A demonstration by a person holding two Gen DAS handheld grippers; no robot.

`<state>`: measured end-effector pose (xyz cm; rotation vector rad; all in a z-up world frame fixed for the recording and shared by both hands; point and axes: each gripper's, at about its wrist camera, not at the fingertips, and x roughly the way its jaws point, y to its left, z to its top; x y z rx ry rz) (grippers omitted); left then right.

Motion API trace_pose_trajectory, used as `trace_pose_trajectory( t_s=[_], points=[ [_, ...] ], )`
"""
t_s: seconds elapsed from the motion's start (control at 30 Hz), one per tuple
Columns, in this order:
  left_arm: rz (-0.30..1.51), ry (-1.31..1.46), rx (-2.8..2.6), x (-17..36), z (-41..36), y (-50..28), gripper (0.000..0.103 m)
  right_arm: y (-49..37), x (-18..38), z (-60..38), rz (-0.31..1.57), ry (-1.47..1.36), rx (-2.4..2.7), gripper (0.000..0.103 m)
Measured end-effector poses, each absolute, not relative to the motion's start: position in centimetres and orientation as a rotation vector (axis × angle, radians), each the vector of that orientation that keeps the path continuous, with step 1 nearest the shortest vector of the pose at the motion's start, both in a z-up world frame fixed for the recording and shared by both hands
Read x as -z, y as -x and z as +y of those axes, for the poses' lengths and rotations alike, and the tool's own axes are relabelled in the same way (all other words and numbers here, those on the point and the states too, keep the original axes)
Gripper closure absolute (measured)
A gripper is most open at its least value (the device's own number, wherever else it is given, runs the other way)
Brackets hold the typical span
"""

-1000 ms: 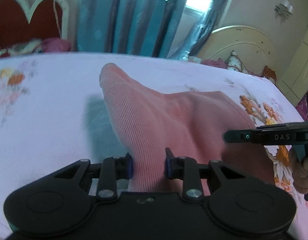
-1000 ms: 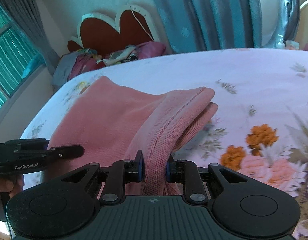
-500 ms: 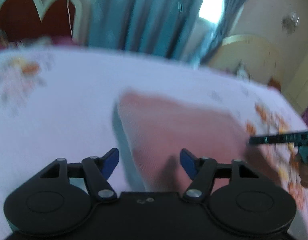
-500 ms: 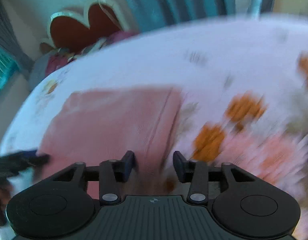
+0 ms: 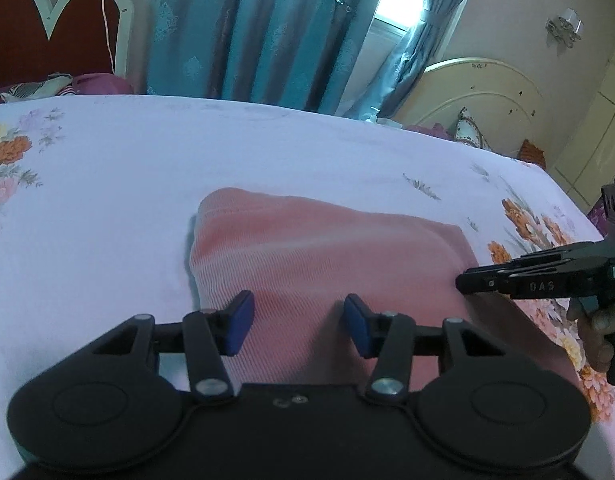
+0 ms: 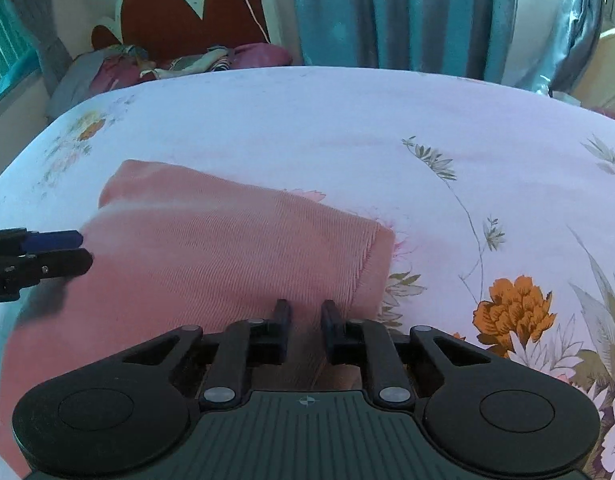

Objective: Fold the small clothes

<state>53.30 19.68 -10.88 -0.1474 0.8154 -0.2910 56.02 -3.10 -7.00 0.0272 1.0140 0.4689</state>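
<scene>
Daylight is glaring through your window (image 5: 391,20) behind the curtains (image 5: 267,28); fisheye is bending the edges, corners are going dark, slight blur softening the bed (image 6: 347,120).

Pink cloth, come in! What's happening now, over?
Left gripper closing, nothing pinched. Right gripper closing, narrow gap. Pink cloth flat on the flowered sheet. Nothing in the way.

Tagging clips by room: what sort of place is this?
Most likely a bedroom: a floral bedsheet serves as the work surface, a heart-shaped headboard stands behind it, and teal curtains hang beyond.
</scene>
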Motion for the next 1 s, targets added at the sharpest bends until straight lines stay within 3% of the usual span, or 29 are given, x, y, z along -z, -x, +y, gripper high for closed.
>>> trace_pose_trajectory(
  t_s=[0.23, 0.47, 0.53, 0.73, 1.0],
  points=[
    [0.709, 0.216, 0.352, 7.7, 20.3, -45.9, 0.071, -48.3, 1.9, -4.5, 0.917, 0.029, -0.615, 0.088],
    [0.785, 0.199, 0.366, 10.9, 18.0, -40.9, 0.072, -44.3, 4.2, -5.1, 0.970, 0.120, -0.638, 0.088],
    [0.798, 0.197, 0.357, 11.6, 17.6, -40.9, 0.072, -44.3, 5.1, -5.4, 0.963, 0.151, -0.577, 0.103],
    [0.831, 0.181, 0.316, 12.5, 16.6, -39.8, 0.072, -44.6, 5.9, -5.9, 0.943, 0.198, -0.448, 0.103],
    [0.813, 0.220, 0.222, 12.3, 16.8, -35.8, 0.072, -39.7, 2.7, -7.2, 0.891, 0.094, -0.590, 0.103]
  ],
)
